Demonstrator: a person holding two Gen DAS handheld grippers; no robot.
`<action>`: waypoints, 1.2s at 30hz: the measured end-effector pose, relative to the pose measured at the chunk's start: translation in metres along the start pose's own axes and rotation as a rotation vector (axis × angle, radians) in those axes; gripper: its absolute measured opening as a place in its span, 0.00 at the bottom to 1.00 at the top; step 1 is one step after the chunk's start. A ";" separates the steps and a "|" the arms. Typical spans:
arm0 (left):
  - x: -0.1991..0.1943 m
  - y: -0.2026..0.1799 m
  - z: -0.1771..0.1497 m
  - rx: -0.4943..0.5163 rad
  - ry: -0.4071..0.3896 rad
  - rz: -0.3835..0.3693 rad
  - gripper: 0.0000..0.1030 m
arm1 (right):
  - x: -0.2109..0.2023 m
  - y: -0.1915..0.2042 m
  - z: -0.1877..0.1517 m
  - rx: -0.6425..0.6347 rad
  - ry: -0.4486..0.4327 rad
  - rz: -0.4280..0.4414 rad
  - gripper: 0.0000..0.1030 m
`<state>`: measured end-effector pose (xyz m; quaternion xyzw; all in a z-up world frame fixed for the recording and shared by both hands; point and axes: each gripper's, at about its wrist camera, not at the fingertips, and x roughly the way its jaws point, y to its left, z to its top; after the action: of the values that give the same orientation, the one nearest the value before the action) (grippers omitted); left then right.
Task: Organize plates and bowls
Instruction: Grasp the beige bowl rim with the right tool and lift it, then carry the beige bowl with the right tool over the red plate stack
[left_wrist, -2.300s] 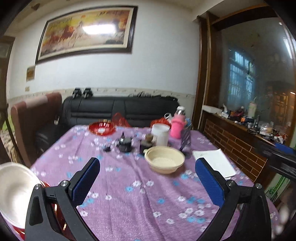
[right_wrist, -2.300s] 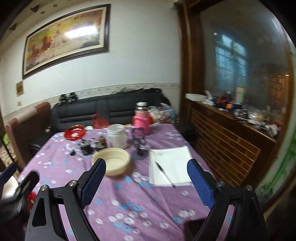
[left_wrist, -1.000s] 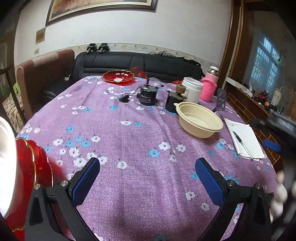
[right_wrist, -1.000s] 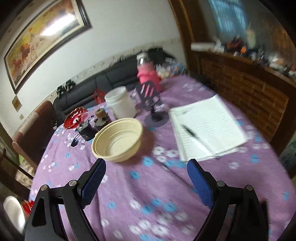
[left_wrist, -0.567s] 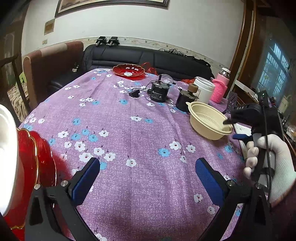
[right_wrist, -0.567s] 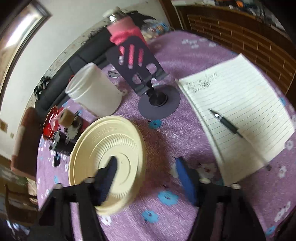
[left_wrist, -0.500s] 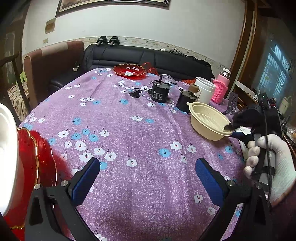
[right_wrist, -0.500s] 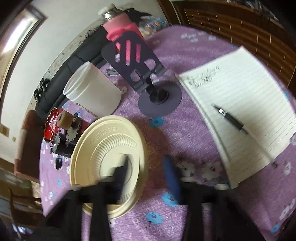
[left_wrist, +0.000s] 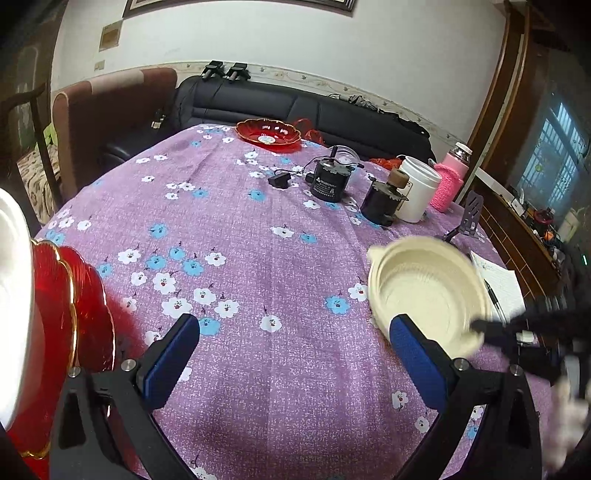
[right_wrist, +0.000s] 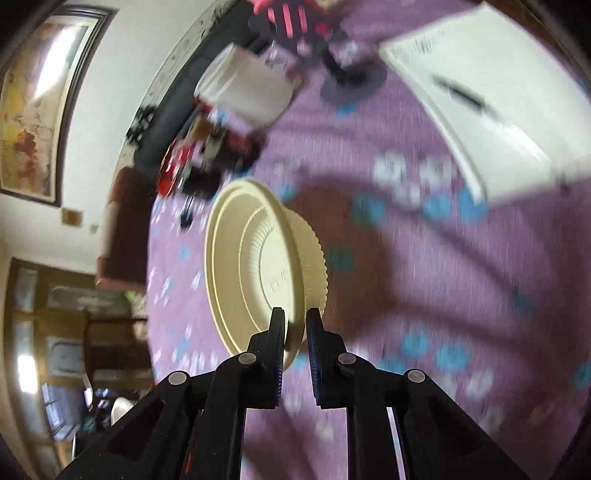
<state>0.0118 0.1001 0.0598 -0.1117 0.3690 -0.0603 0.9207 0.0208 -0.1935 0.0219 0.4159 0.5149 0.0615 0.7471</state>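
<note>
My right gripper (right_wrist: 295, 317) is shut on the rim of a cream plastic bowl (right_wrist: 258, 269) and holds it tilted above the purple flowered tablecloth (right_wrist: 406, 280). The left wrist view shows the same bowl (left_wrist: 424, 295) at the right, with the right gripper (left_wrist: 484, 328) pinching its near rim. My left gripper (left_wrist: 291, 343) is open and empty over the near table. A stack of red plates (left_wrist: 66, 317) with a white bowl (left_wrist: 11, 302) on it stands at the left edge. Another red plate (left_wrist: 267, 133) lies at the far side.
Two black motors (left_wrist: 328, 181) with an adapter, a white jar (left_wrist: 419, 194), a pink flask (left_wrist: 450, 182) and a black phone stand (left_wrist: 469, 218) stand at the far right. A notebook with a pen (left_wrist: 496, 284) lies at the right edge. A sofa and chair are behind.
My right gripper has closed on the cream bowl's rim, lifted and tilted it, and carried it nearer and to the left. My left gripper stays open and nearly still.
</note>
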 end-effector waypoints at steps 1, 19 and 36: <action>0.002 0.001 0.000 -0.006 0.006 -0.001 1.00 | 0.002 -0.001 -0.008 -0.011 0.023 0.003 0.14; 0.030 0.008 0.004 -0.049 0.076 -0.050 1.00 | 0.024 0.012 -0.016 -0.148 -0.125 -0.213 0.19; 0.057 -0.011 -0.009 0.050 0.252 -0.115 0.11 | 0.043 0.039 -0.065 -0.326 -0.016 -0.162 0.26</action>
<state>0.0462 0.0773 0.0178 -0.1012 0.4731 -0.1355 0.8646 0.0007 -0.1101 0.0102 0.2468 0.5239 0.0808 0.8112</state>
